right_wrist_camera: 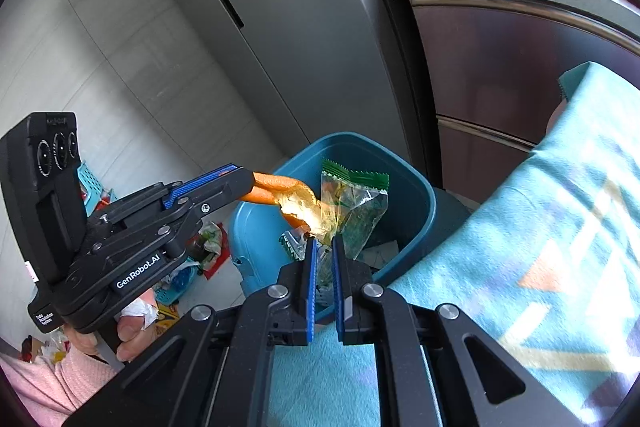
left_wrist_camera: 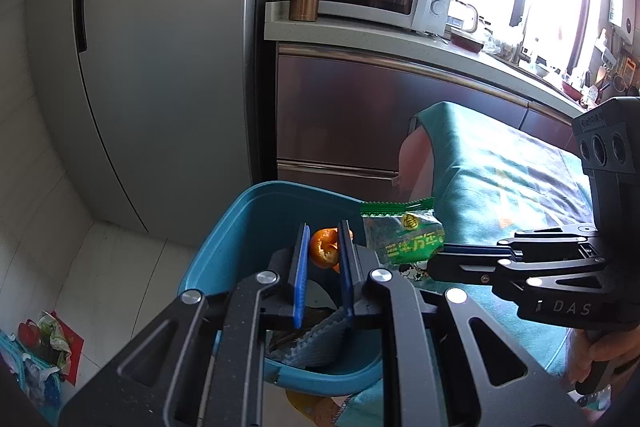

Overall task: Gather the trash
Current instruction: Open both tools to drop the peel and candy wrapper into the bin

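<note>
Left wrist view: left gripper (left_wrist_camera: 324,247) clamped on soft orange peel (left_wrist_camera: 325,249), right gripper (right_wrist_camera: 324,259) pinching light crinkly green wrapper (right_wrist_camera: 354,205) by its lower edge; both over teal bin (right_wrist_camera: 416,227), tablecloth (right_wrist_camera: 540,227) at 3 o'clock

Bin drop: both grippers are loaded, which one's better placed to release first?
Probably left. Its gripper holds the orange peel right over the open bin. The right gripper holds the green wrapper nearer the bin's rim by the cloth, so it looks likelier to miss.
</note>
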A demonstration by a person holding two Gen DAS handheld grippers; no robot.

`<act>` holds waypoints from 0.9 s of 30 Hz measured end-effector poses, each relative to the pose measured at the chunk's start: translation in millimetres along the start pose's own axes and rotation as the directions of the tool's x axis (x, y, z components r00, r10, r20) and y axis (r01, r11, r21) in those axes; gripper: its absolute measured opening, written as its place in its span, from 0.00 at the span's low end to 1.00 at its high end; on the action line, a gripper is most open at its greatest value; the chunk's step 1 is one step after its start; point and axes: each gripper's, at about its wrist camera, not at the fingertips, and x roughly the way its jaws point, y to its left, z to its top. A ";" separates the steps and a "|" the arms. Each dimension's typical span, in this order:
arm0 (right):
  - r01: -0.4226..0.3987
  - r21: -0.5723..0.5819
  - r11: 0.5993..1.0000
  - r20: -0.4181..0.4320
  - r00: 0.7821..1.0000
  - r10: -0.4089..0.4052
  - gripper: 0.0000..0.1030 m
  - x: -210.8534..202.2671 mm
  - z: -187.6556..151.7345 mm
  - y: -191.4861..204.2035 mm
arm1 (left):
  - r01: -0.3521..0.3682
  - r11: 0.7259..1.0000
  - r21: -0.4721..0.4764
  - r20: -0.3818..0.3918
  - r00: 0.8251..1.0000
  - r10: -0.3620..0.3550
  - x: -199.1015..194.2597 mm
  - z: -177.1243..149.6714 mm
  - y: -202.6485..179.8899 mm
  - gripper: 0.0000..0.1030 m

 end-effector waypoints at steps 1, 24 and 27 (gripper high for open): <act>0.001 0.000 1.000 -0.006 1.000 -0.001 0.06 2.6 1.0 0.3 | -0.004 1.000 0.000 -0.001 1.000 0.004 1.2 -0.5 0.7 0.14; 0.040 0.002 0.999 -0.066 0.997 -0.039 0.15 28.4 2.7 1.5 | -0.030 0.999 -0.042 -0.095 0.995 0.026 46.1 -17.2 8.5 0.21; 0.021 0.012 1.000 -0.034 0.999 -0.020 0.16 14.3 -2.2 -1.7 | -0.013 0.999 -0.042 -0.080 0.997 0.010 39.8 -16.9 4.8 0.24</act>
